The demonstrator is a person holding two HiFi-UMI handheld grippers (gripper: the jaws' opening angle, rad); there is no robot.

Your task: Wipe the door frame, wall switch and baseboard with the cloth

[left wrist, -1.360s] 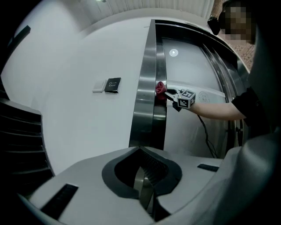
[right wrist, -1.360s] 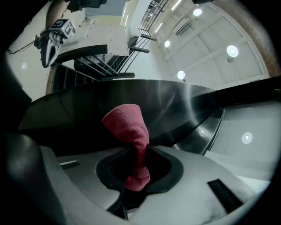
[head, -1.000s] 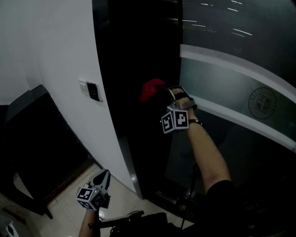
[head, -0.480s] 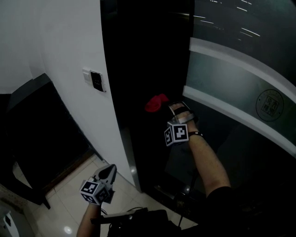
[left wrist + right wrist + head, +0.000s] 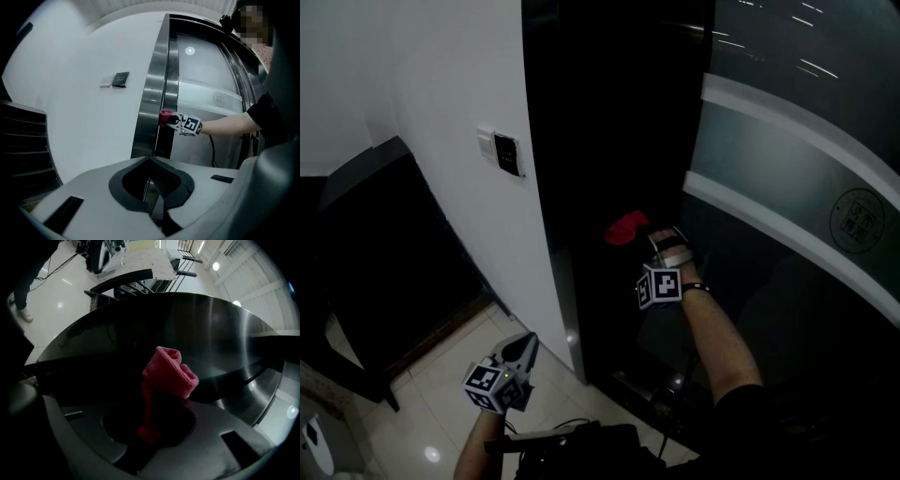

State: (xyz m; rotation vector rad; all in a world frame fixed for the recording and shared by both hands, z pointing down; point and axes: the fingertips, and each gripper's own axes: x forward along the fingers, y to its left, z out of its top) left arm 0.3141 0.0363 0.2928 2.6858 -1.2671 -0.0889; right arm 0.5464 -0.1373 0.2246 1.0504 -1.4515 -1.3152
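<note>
Our right gripper pinches the cloth to the frame for wiping. At seven o'clock our left gripper idles, jaws together.

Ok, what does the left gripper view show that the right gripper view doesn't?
Only the left gripper view: the wall switch on the white wall, the right gripper from outside with the forearm behind it, and the jaws of the left gripper, together with nothing between. Only the right gripper view: the cloth, its lower end pinched between that gripper's jaws. Both: the red cloth at the dark door frame.
</note>
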